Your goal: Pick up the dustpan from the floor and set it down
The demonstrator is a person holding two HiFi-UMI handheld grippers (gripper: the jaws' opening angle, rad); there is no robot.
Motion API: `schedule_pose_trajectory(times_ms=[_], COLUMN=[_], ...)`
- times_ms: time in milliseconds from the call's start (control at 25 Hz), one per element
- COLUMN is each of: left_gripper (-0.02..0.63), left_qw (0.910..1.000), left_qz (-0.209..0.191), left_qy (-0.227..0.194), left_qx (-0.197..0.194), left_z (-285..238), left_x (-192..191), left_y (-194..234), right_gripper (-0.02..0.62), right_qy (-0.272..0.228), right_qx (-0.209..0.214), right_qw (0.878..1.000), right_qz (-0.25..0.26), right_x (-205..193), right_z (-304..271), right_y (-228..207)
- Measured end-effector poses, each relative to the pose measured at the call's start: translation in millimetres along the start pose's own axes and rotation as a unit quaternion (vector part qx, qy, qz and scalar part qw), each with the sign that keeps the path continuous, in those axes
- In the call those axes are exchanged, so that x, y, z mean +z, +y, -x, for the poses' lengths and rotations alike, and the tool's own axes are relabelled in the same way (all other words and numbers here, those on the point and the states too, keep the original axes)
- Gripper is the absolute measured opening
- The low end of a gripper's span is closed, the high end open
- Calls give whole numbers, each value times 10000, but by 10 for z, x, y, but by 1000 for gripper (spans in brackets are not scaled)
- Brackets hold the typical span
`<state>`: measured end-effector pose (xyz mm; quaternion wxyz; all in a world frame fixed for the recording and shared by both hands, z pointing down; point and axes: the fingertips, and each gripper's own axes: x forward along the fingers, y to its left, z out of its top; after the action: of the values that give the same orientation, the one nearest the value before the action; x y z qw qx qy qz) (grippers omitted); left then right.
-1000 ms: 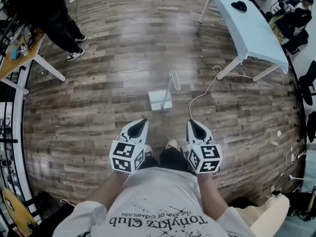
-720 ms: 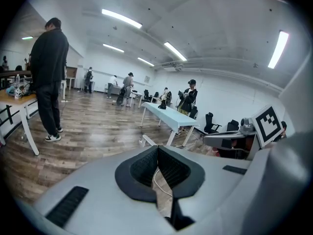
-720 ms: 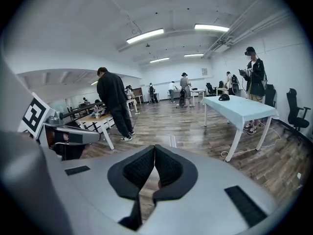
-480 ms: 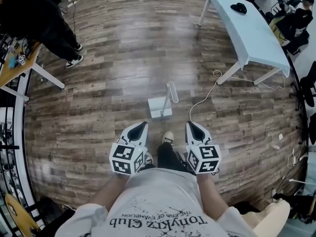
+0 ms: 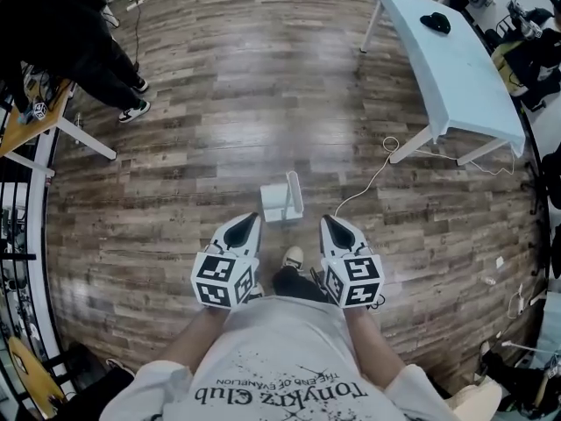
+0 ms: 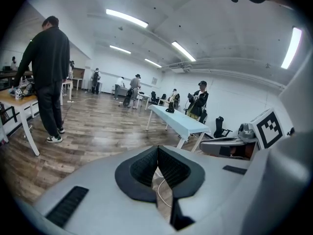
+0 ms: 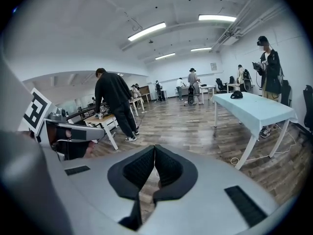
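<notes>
I judge this to be the approach step: the pickup has not begun. The dustpan [image 5: 283, 198] sits on the wooden floor [image 5: 175, 174], a little ahead of both hand-held grippers and roughly between them, its handle standing up from the pan. My left hand-held gripper [image 5: 250, 218] has its jaws pressed together at the tips with nothing between them, and its own view [image 6: 157, 150] shows only floor through the gap below the tips. My right hand-held gripper [image 5: 328, 220] is closed and empty as well, as its own view [image 7: 154, 148] confirms. Neither touches the dustpan.

The next move, as I see it, calls for spreading the jaws of one hand-held gripper, bringing it down and forward to the upright handle, and closing on it. A white cable [image 5: 368, 175] lies ahead and to the right of my right hand-held gripper, apart from the pan.
</notes>
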<state>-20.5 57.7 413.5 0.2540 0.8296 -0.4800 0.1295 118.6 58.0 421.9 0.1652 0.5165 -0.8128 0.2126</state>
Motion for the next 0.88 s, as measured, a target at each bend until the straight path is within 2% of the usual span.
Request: schedule_pose_trajectory(times_ms=[360,640,880], left_gripper=[23,23,23], left_qw=[9995,9995,9996], left_qz=[50,20,-184], left_qy=[1,73,209], left_qx=[320,302,-17], left_z=[-321,-415,-585], left_x=[163,258,389], left_y=[3,275,356], right_gripper=[25,25,26], right_qy=[204,291,307], right_qx=[445,340,105], right_qw=[9986,9990,9994], right_qz=[186,95,92], right_x=[69,108,189], right_z=[-295,-581,-686], right_y=[-126,-94,-74])
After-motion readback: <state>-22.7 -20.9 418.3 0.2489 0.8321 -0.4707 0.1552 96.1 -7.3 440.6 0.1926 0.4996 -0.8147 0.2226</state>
